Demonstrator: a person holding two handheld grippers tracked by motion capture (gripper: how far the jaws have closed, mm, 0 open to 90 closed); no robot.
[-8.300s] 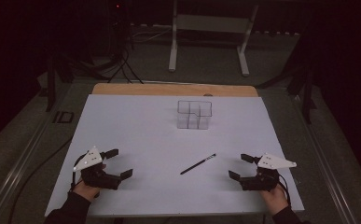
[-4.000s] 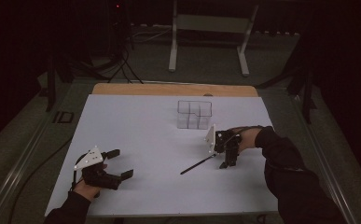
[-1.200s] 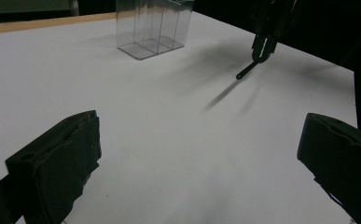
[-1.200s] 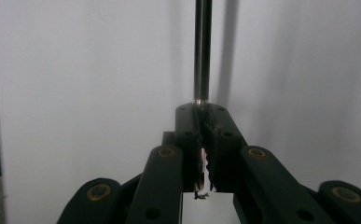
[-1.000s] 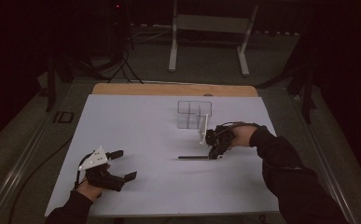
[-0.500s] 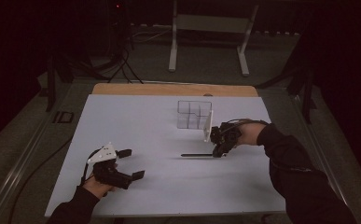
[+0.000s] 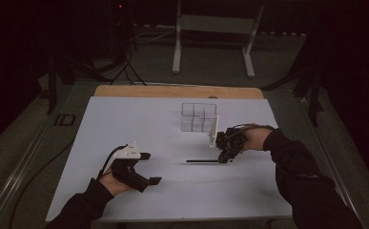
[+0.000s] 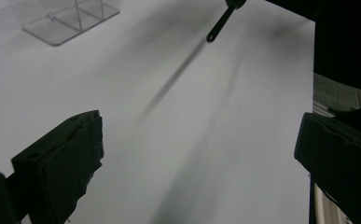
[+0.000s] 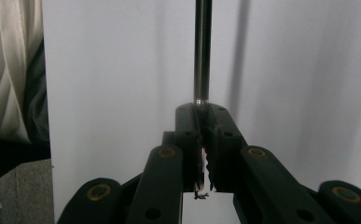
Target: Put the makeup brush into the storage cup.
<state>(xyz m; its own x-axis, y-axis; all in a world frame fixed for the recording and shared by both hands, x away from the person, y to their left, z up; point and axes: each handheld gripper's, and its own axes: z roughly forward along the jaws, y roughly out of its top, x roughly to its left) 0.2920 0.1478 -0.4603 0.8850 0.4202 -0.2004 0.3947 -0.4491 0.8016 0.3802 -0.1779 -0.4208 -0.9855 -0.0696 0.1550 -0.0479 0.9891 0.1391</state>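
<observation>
The right gripper (image 7: 226, 153) has its jaws squeezed shut on 1 end of a thin black stick (image 7: 202, 161). In the right gripper view the stick (image 9: 202, 51) runs straight out from between the 2 jaws, so the hold is right at its tip. From above, the stick lies flat over the white table (image 7: 125, 119), near the middle, and a little in front of the clear box (image 7: 199, 116). I cannot tell if the far end rests on the table or floats just above it.

The stick looks very light. It looks hard and stiff, not bendy, because it stays straight while held by only 1 end. It is smooth and round, so it may slip or spin between the jaws. A hold at the end lets it swing easily. A hold closer to the middle would keep it steadier.

The left gripper (image 7: 137, 167) sits low on the left side of the table. Its jaws are wide open and hold nothing. In its own view the stick (image 8: 220, 23) is far ahead.
</observation>
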